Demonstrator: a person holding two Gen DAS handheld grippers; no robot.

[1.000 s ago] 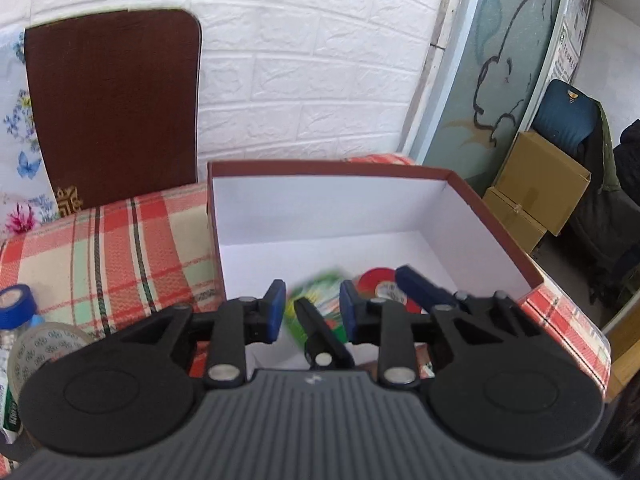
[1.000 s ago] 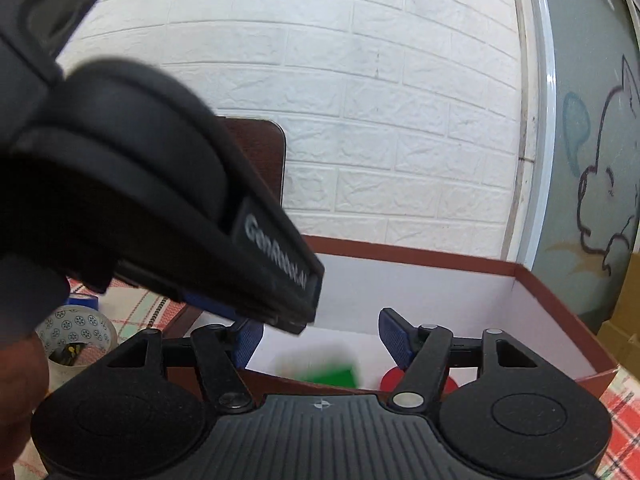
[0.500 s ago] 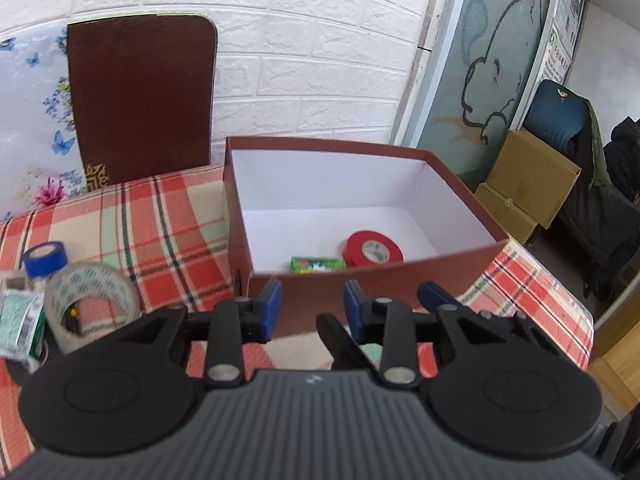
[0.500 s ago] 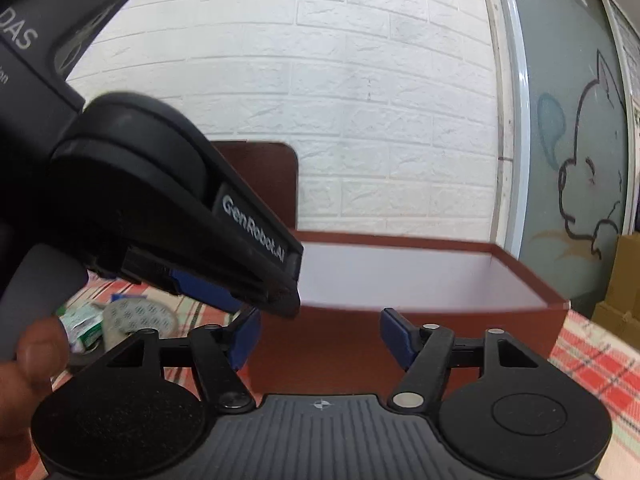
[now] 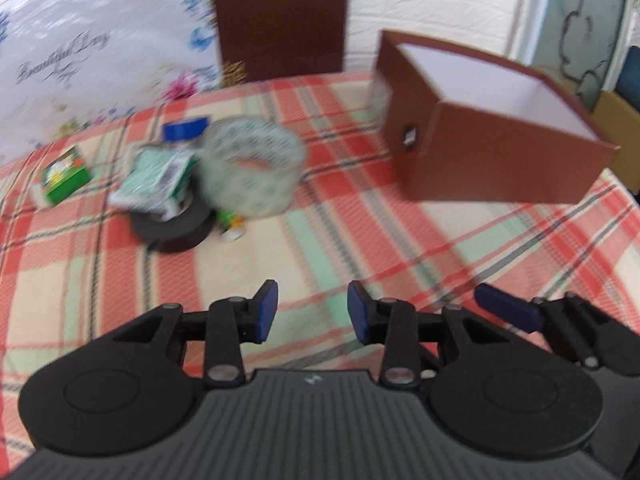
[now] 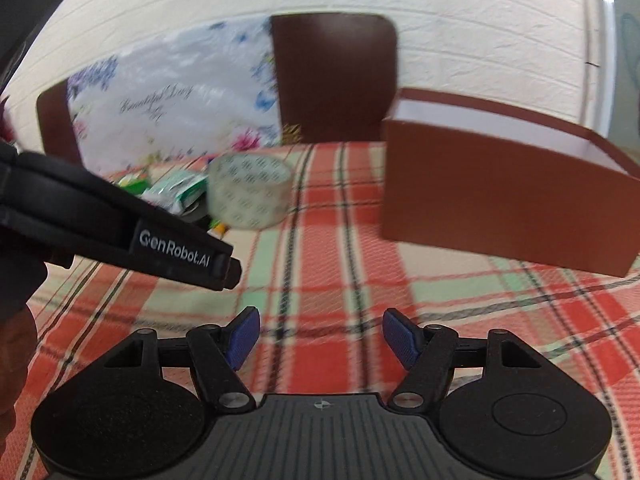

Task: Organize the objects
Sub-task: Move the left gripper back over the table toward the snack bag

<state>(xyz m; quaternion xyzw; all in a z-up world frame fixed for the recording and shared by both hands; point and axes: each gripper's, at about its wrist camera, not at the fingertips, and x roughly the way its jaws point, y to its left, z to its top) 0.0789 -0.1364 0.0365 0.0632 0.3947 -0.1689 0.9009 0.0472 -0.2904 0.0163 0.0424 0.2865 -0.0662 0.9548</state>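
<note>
A pile of loose items lies on the plaid tablecloth: a patterned clear tape roll (image 5: 252,172) (image 6: 248,190), a black tape roll (image 5: 172,228), a green-white packet (image 5: 156,180), a blue roll (image 5: 186,130) and a small green box (image 5: 64,176). The brown open box (image 5: 492,152) (image 6: 500,208) stands to the right. My left gripper (image 5: 313,314) hovers over bare cloth short of the pile, its jaws opening with nothing between them. My right gripper (image 6: 322,338) is open and empty, close beside the left one's body (image 6: 180,248).
A brown chair back (image 5: 280,16) and a flowered plastic sheet (image 5: 80,52) stand behind the table against a white brick wall. Bare plaid tablecloth (image 5: 360,240) stretches between the grippers, the pile and the box. A cardboard carton (image 5: 624,136) sits beyond the table's right edge.
Both views have swung away from the box's inside, leftward and down over the cloth. The box now sits at the right and the pile is ahead. The left jaws have widened.
</note>
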